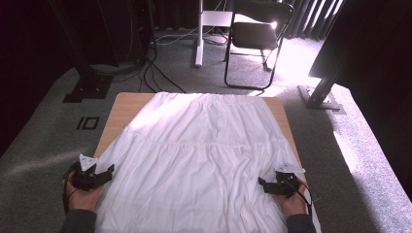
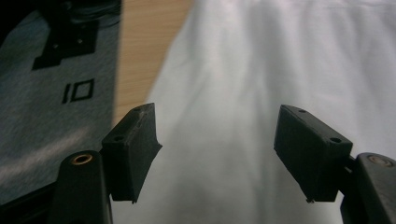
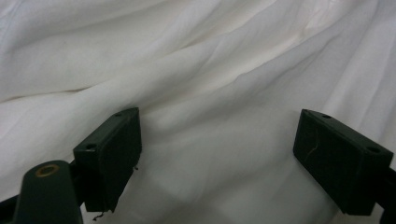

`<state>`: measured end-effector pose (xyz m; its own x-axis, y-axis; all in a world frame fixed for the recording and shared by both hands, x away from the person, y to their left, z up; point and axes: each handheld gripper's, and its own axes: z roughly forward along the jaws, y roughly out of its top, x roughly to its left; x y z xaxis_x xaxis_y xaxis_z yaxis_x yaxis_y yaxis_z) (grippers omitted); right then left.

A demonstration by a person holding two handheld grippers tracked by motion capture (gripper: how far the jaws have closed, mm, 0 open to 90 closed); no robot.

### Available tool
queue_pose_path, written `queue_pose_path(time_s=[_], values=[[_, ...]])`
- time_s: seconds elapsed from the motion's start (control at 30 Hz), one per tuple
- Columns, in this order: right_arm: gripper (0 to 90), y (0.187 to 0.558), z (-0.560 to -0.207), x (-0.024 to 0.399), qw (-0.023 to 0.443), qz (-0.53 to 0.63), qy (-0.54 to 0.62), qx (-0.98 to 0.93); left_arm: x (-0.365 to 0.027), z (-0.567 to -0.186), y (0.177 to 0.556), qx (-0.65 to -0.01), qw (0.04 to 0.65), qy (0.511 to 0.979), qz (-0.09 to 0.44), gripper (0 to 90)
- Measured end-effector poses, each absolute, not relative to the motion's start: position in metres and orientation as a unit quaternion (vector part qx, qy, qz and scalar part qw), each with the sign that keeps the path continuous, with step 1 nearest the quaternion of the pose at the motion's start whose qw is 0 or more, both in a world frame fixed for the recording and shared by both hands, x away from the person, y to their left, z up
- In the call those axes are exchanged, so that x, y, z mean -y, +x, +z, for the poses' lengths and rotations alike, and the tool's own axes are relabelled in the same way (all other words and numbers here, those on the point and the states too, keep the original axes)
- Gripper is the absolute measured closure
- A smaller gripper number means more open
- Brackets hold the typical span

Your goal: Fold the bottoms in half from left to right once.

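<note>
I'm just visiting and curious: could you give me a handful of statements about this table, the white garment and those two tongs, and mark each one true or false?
1. A white skirt lies spread flat over the wooden table. True.
2. The left tongs are clamped shut on the fabric. False: their jaws stand open, nothing pinched between them.
3. The right tongs sit at the skirt's right edge with jaws open. True.
4. The skirt is bright red. False: it is white.
5. A black folding chair stands on the floor beyond the table. True.
6. The skirt is folded into a small square. False: it lies open, covering most of the tabletop.
</note>
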<state>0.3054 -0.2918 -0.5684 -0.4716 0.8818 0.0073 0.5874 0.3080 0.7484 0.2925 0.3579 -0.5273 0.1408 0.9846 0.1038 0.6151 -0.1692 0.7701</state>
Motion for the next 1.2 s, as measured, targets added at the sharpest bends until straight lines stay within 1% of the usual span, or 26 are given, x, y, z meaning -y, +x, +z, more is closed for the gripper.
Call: queue_pose_path(time_s=[0.07,0.13,0.23,0.3,0.33,0.43,0.5,0.6,0.63,0.67,0.7,0.73,0.77,0.8,0.87,0.9,0.93,0.97,1.0,1.03,1.13,1.2], values=[[14.8,0.305,-0.568,0.292,0.208,0.353,0.47,-0.782,-0.361,-0.528,0.293,-0.578,0.292,0.694,0.315,30.5],[14.9,0.305,-0.568,0.292,0.208,0.353,0.47,-0.781,-0.367,-0.536,0.296,-0.581,0.277,0.698,0.314,28.1],[14.8,0.305,-0.568,0.292,0.208,0.353,0.47,-0.781,-0.377,-0.548,0.303,-0.595,0.288,0.697,0.279,20.9],[14.9,0.305,-0.568,0.292,0.208,0.353,0.47,-0.781,-0.38,-0.553,0.306,-0.6,0.277,0.695,0.285,18.0],[15.0,0.305,-0.568,0.292,0.208,0.353,0.471,-0.781,-0.381,-0.555,0.306,-0.6,0.278,0.694,0.285,15.1],[15.0,0.305,-0.568,0.292,0.208,0.353,0.471,-0.781,-0.382,-0.555,0.306,-0.59,0.285,0.703,0.275,14.7],[15.0,0.305,-0.568,0.292,0.208,0.353,0.471,-0.781,-0.382,-0.555,0.307,-0.587,0.295,0.709,0.258,16.5],[15.1,0.305,-0.568,0.292,0.209,0.353,0.472,-0.781,-0.381,-0.555,0.306,-0.59,0.293,0.706,0.259,17.1],[15.1,0.305,-0.568,0.292,0.209,0.353,0.472,-0.781,-0.381,-0.554,0.305,-0.591,0.294,0.705,0.26,19.0],[15.1,0.305,-0.568,0.292,0.209,0.353,0.472,-0.781,-0.381,-0.554,0.305,-0.591,0.294,0.705,0.26,28.6],[15.1,0.305,-0.568,0.292,0.209,0.353,0.472,-0.781,-0.38,-0.551,0.303,-0.583,0.3,0.709,0.258,40.5],[15.1,0.305,-0.568,0.292,0.208,0.353,0.472,-0.78,-0.38,-0.55,0.303,-0.582,0.299,0.712,0.255,47.3],[15.1,0.305,-0.568,0.292,0.209,0.353,0.472,-0.78,-0.38,-0.55,0.303,-0.582,0.299,0.712,0.255,58.2],[15.1,0.305,-0.568,0.292,0.208,0.353,0.472,-0.78,-0.376,-0.547,0.304,-0.573,0.294,0.724,0.248,67.1],[15.1,0.305,-0.568,0.292,0.208,0.353,0.472,-0.78,-0.373,-0.546,0.304,-0.566,0.286,0.732,0.25,81.6],[15.3,0.305,-0.568,0.292,0.209,0.353,0.472,-0.78,-0.365,-0.544,0.305,-0.554,0.242,0.744,0.284,85.8],[16.7,0.305,-0.568,0.292,0.209,0.353,0.472,-0.78,-0.365,-0.544,0.305,-0.554,0.242,0.744,0.284,87.1],[16.7,0.305,-0.568,0.292,0.209,0.353,0.472,-0.78,-0.362,-0.543,0.306,-0.552,0.223,0.748,0.295,87.1],[24.3,0.303,-0.568,0.294,0.213,0.357,0.478,-0.774,-0.361,-0.543,0.307,-0.552,0.213,0.747,0.303,87.9],[27.5,0.303,-0.568,0.295,0.217,0.358,0.483,-0.769,-0.363,-0.543,0.309,-0.554,0.199,0.746,0.313,88.1],[33.3,0.302,-0.567,0.298,0.218,0.361,0.487,-0.765,-0.368,-0.543,0.309,-0.557,0.186,0.742,0.324,88.4],[34.6,0.302,-0.567,0.299,0.219,0.362,0.486,-0.765,-0.378,-0.537,0.307,-0.56,0.181,0.735,0.337,88.6]])
